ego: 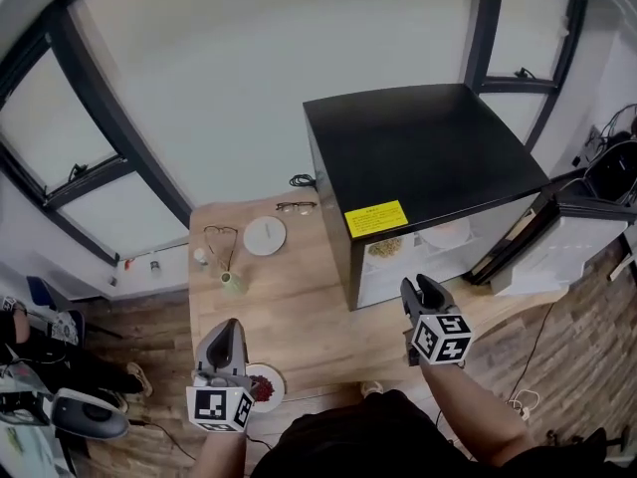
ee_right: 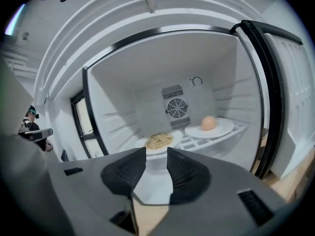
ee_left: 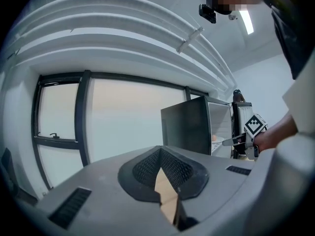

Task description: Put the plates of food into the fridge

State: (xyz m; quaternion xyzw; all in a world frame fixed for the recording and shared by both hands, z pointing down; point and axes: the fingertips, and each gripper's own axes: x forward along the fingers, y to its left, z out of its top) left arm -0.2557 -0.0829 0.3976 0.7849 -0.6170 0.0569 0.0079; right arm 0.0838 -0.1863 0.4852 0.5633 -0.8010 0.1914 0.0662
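A black fridge [ego: 428, 157] stands on the wooden table [ego: 299, 317] with its door [ego: 577, 242] swung open to the right. On its wire shelf are a plate of noodles [ee_right: 158, 141] and a plate with a round orange food [ee_right: 209, 124]. A third plate, with red food [ego: 267, 386], lies at the table's near edge beside my left gripper [ego: 231, 329]. That gripper is shut and empty, its pads [ee_left: 147, 166] meeting at the tips. My right gripper [ego: 418, 285] hovers in front of the fridge opening, open [ee_right: 156, 154], with nothing between its jaws.
A white round dish [ego: 265, 235], spectacles [ego: 296, 207], a green cup [ego: 232, 283] and a small bottle [ego: 201, 257] sit at the table's far left. Windows line the wall behind. Cables and gear lie on the floor at both sides.
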